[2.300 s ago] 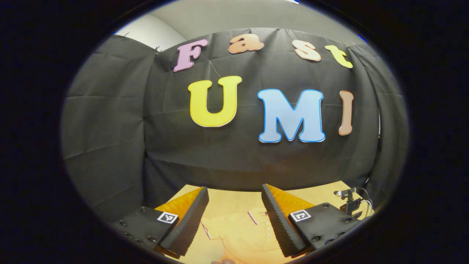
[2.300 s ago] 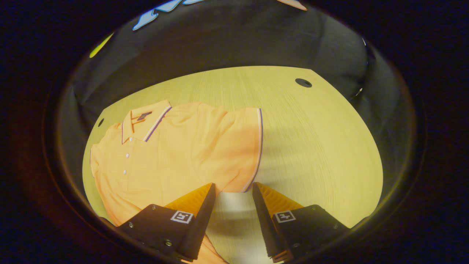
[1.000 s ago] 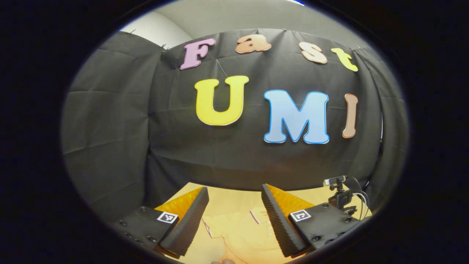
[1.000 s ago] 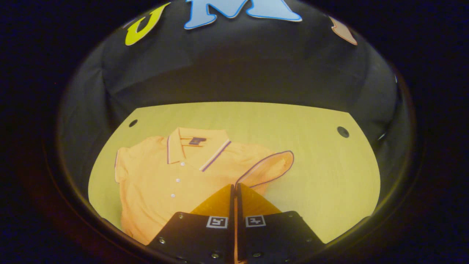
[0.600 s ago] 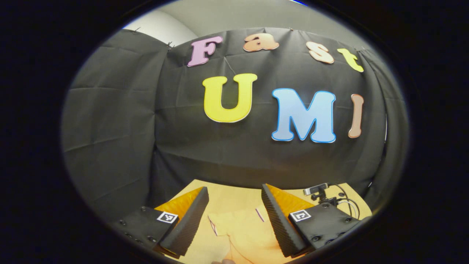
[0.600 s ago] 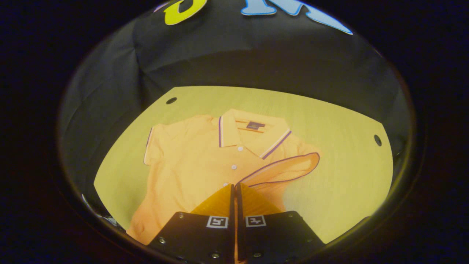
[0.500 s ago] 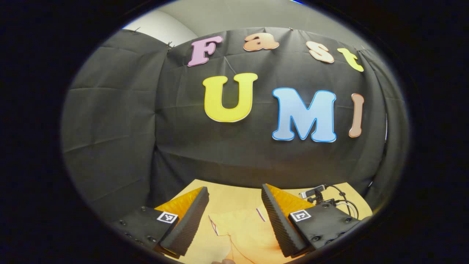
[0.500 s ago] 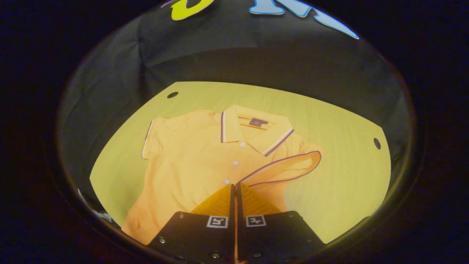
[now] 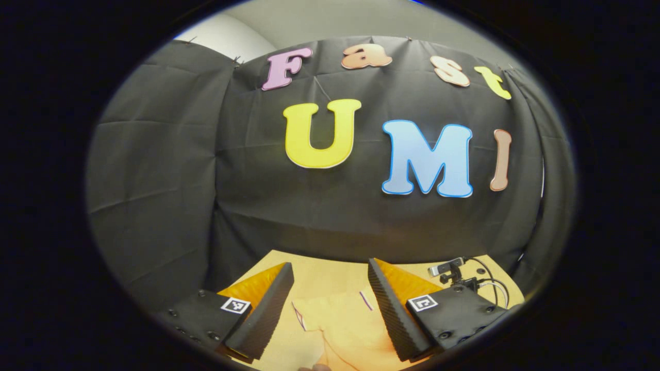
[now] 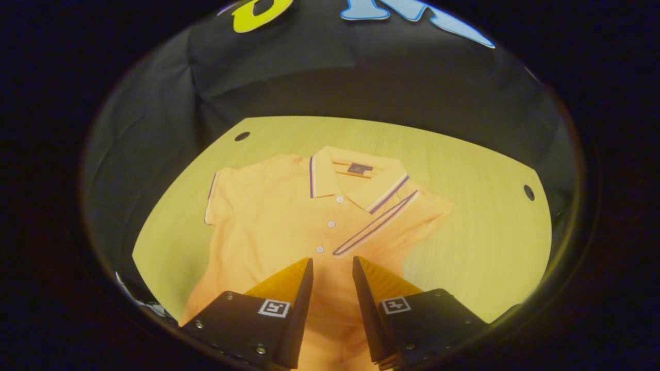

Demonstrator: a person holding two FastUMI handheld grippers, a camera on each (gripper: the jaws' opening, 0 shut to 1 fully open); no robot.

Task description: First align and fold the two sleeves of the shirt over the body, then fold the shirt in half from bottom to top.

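Now both our right gripper (image 10: 332, 265) and left gripper (image 9: 330, 275) gape empty; the polo shirt (image 10: 289, 226) looks soft and limp, so we'd pinch the left sleeve (image 10: 216, 198) at its cuff.

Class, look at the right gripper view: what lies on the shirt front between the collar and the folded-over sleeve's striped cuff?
In the right gripper view, a row of small buttons runs down the shirt from the collar; the sleeve cuff lies just beside them.

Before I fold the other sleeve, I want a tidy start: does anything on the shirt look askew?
Nothing looks damaged. The folded sleeve lies slanted across the shirt, its trimmed edge running diagonally just under the collar. The other sleeve is unfolded.
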